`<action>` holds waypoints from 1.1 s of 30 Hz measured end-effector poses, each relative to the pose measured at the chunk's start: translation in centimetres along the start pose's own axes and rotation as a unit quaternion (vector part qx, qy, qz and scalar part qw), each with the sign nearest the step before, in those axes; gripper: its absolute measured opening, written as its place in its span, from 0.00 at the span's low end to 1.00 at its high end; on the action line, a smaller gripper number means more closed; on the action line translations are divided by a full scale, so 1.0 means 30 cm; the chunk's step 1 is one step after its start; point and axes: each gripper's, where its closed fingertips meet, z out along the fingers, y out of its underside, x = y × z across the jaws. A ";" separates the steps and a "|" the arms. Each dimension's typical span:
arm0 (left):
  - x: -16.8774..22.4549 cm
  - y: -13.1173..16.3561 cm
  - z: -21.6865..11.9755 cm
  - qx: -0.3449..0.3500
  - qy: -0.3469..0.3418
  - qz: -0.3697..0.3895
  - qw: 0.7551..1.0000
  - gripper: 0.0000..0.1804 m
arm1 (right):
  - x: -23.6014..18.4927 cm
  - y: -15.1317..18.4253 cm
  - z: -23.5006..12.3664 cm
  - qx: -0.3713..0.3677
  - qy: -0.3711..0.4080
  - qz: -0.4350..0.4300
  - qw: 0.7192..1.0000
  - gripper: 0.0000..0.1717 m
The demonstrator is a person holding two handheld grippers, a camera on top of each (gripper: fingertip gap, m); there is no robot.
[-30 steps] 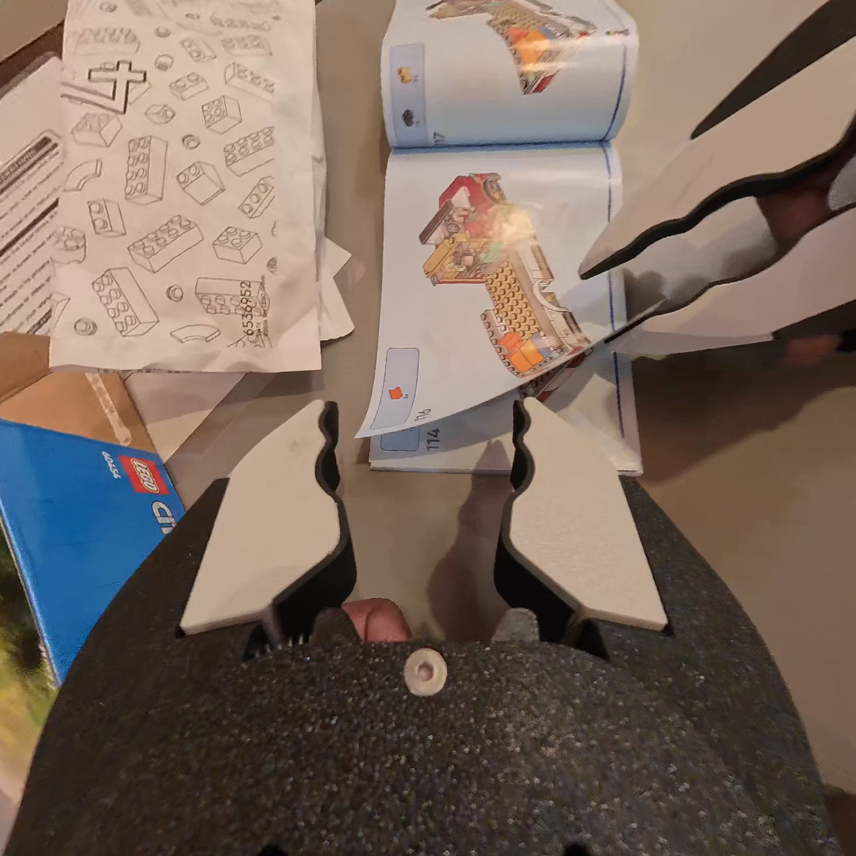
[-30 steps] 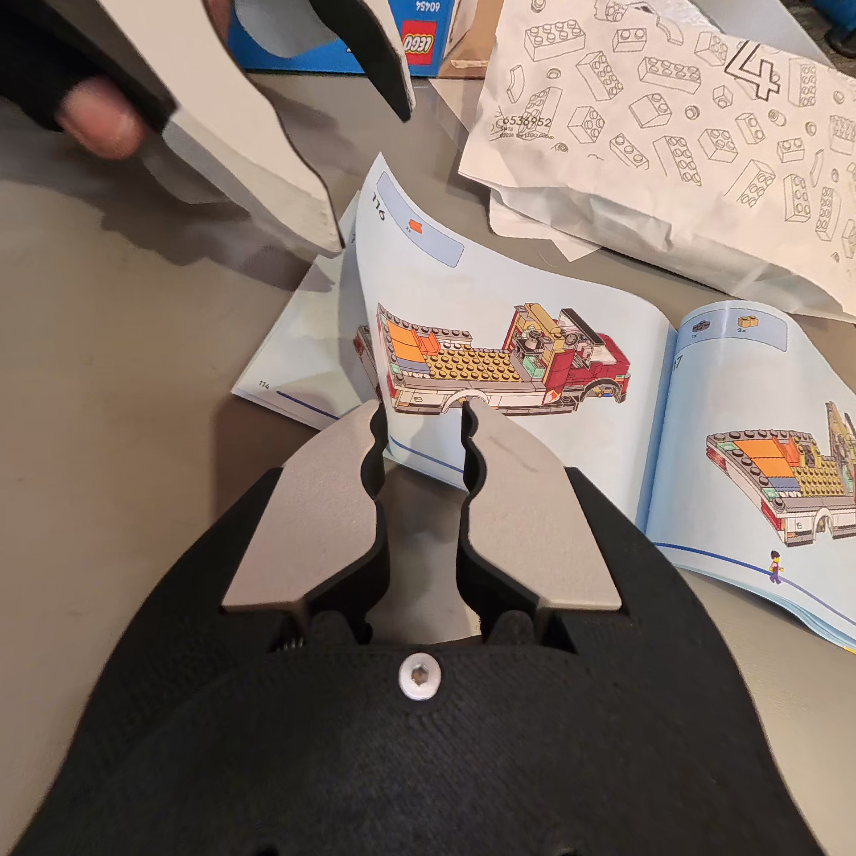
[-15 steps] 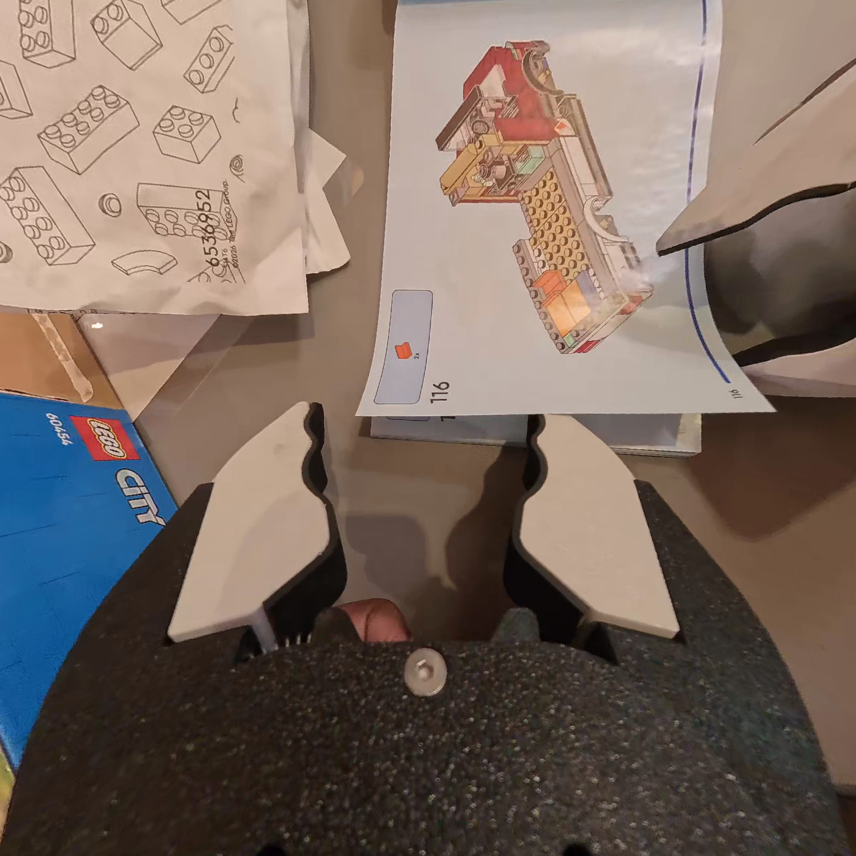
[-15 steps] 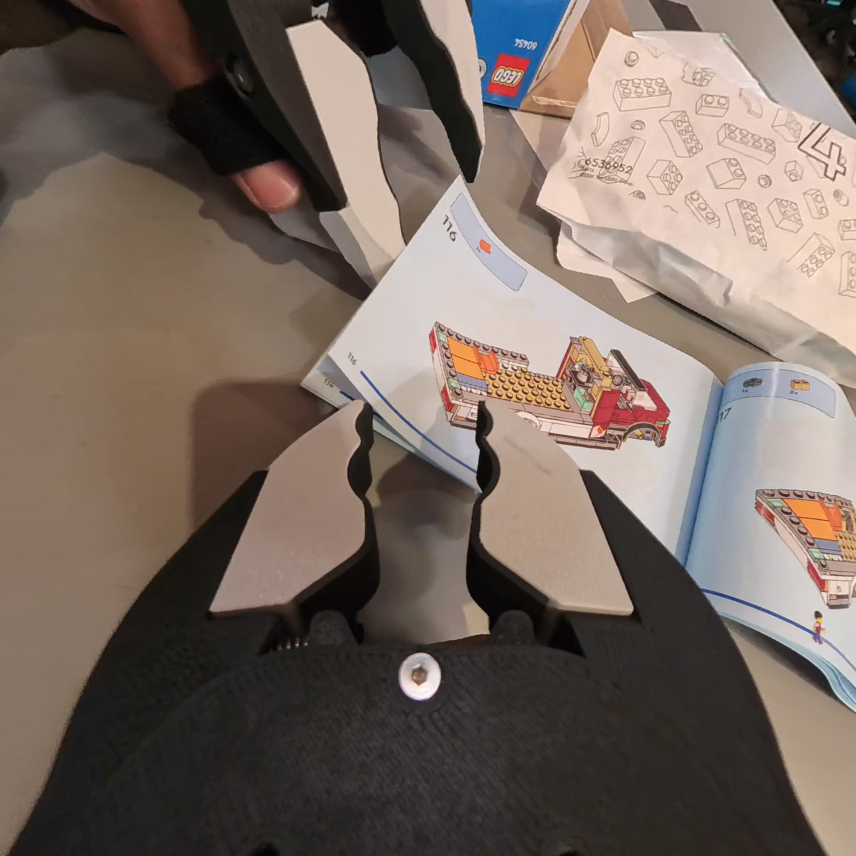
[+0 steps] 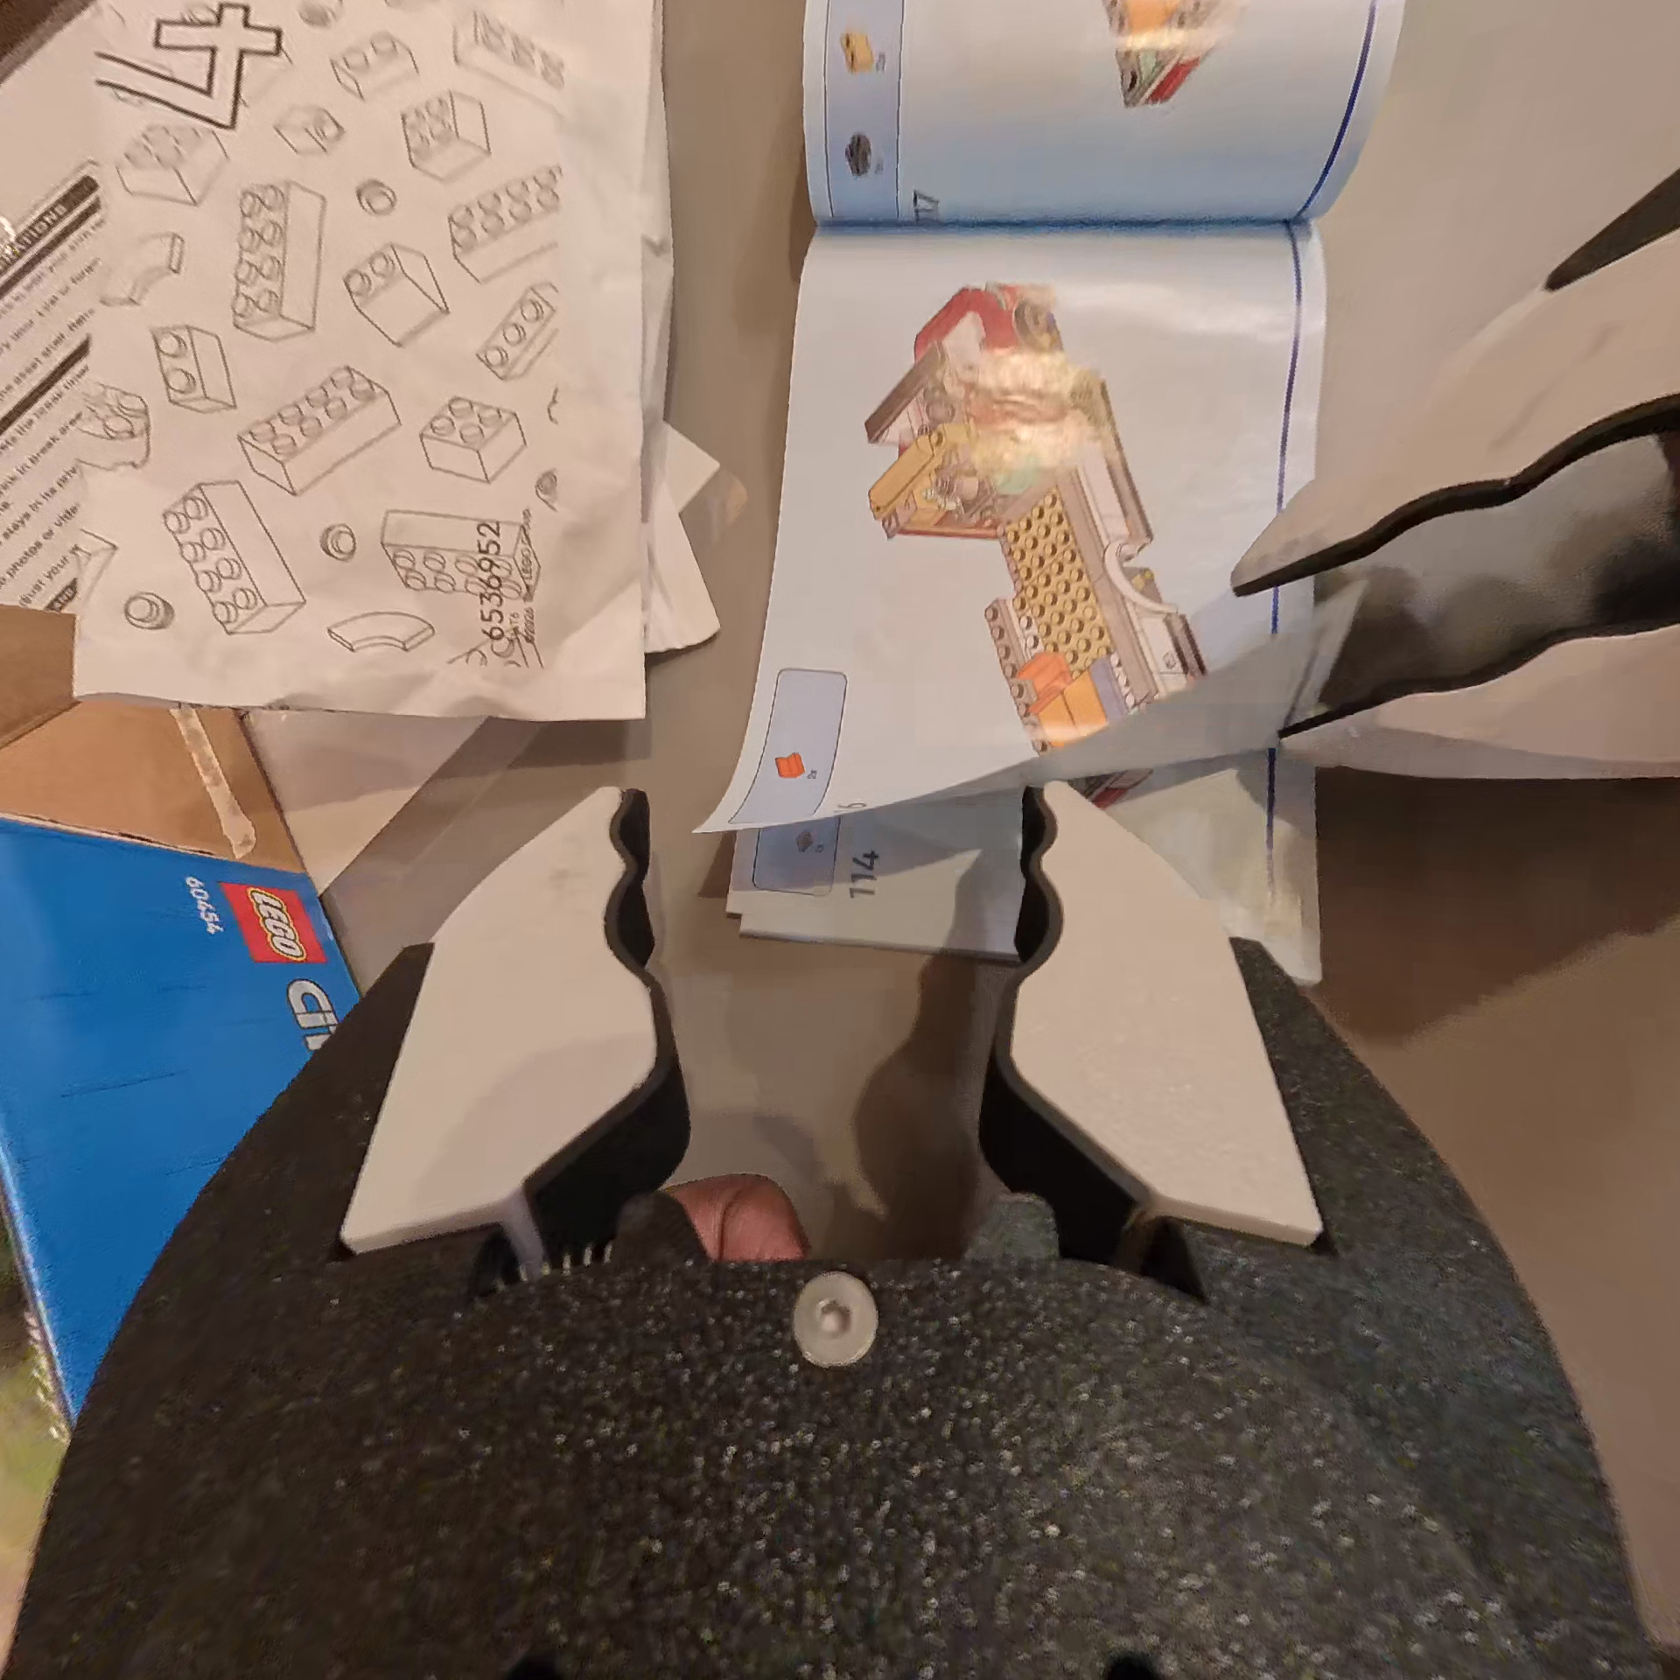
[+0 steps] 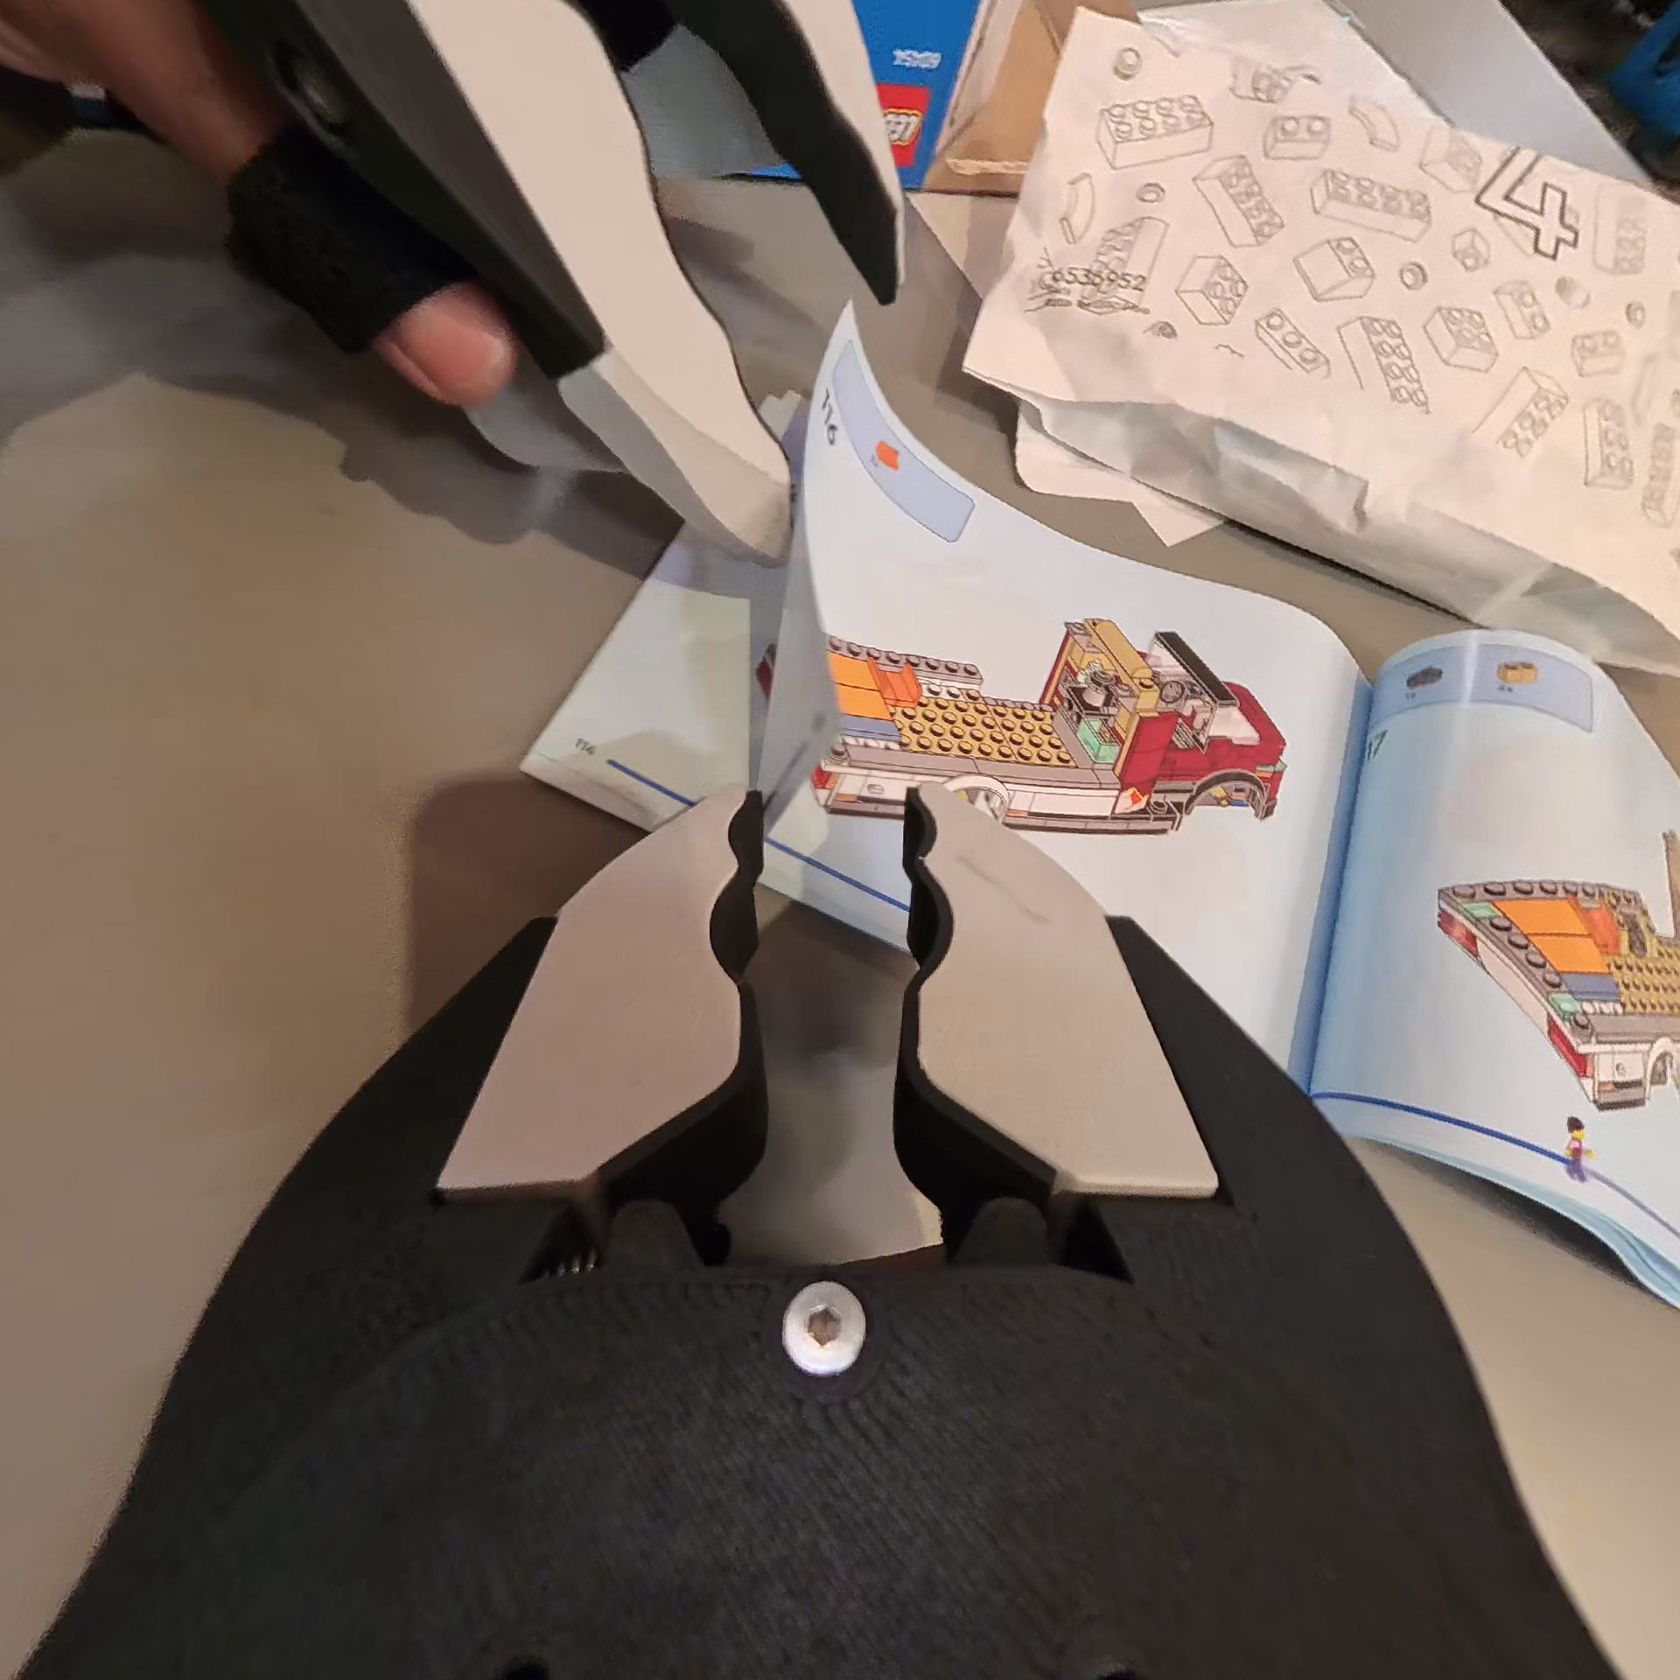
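One thin, glossy page (image 6: pixel 873 545) curls up from the open instruction booklet (image 6: pixel 1473 818) at frame centre. It looks light, floppy and easily creased, best pinched near its free corner. The right gripper (image 6: pixel 832 805) stands parted around that corner, not clamped. The left gripper (image 5: pixel 836 805) gapes wide — empty — just below the booklet.

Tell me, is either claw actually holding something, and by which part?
Nothing is clamped. The left gripper is open and empty. The right gripper has its jaws apart; the booklet's lifted page only leans its corner against one finger.
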 end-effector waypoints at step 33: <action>-0.037 -0.065 -0.015 0.063 -0.015 -0.031 0.997 0.43 | 0.186 -0.088 -0.152 0.043 0.071 0.035 0.996 0.00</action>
